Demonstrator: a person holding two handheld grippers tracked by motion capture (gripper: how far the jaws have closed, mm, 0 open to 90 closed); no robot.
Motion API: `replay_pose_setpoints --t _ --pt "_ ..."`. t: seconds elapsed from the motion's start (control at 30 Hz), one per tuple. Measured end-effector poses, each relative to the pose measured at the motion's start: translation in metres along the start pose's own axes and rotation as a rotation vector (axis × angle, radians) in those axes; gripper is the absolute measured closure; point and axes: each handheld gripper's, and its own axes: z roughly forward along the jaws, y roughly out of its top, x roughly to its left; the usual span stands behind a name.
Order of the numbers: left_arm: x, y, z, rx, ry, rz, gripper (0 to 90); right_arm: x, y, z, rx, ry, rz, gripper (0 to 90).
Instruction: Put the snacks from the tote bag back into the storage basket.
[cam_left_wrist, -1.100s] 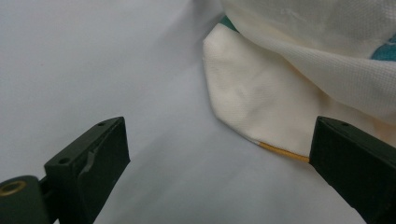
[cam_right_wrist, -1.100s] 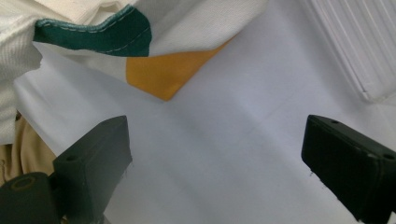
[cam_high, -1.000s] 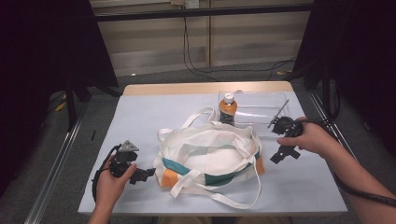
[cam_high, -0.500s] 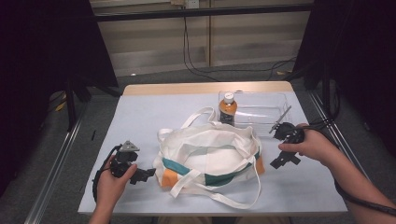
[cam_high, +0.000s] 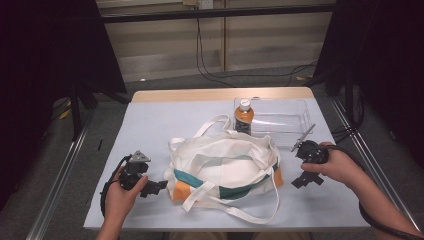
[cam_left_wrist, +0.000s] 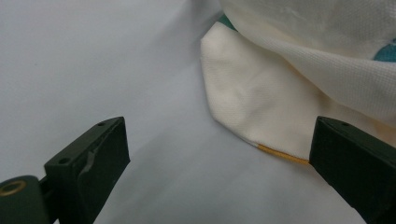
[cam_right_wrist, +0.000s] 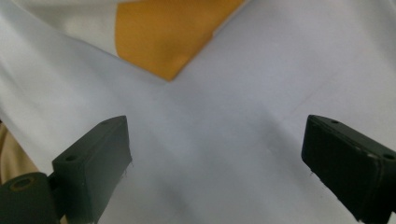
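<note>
A cream cloth tote bag (cam_high: 225, 162) with orange and teal patches lies flat in the middle of the table, its straps spread around it. My left gripper (cam_high: 156, 186) rests low at the bag's left corner, jaws wide apart; the left gripper view has the cream corner (cam_left_wrist: 247, 100) just ahead, nothing between the jaws. My right gripper (cam_high: 303, 180) hovers off the bag's right end, open. The orange corner (cam_right_wrist: 168, 32) lies ahead of its jaws, bare table between them.
A bottle (cam_high: 243, 116) with a white cap and orange label stands behind the bag, next to a clear plastic bin (cam_high: 290, 117) at the back right. The pale table (cam_high: 160, 125) has free surface at the left and front. Metal rails run along both sides.
My right hand has come down and nearer to the front edge beside the bag's right end. The left hand and the bag have stayed put.
</note>
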Motion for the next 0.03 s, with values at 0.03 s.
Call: replay_pose_setpoints --t 0.03 --pt "0.0001 -0.0001 0.0001 -0.003 0.001 -0.002 4.6 0.0000 -0.0019 0.0015 -0.002 0.002 0.003 8.2"
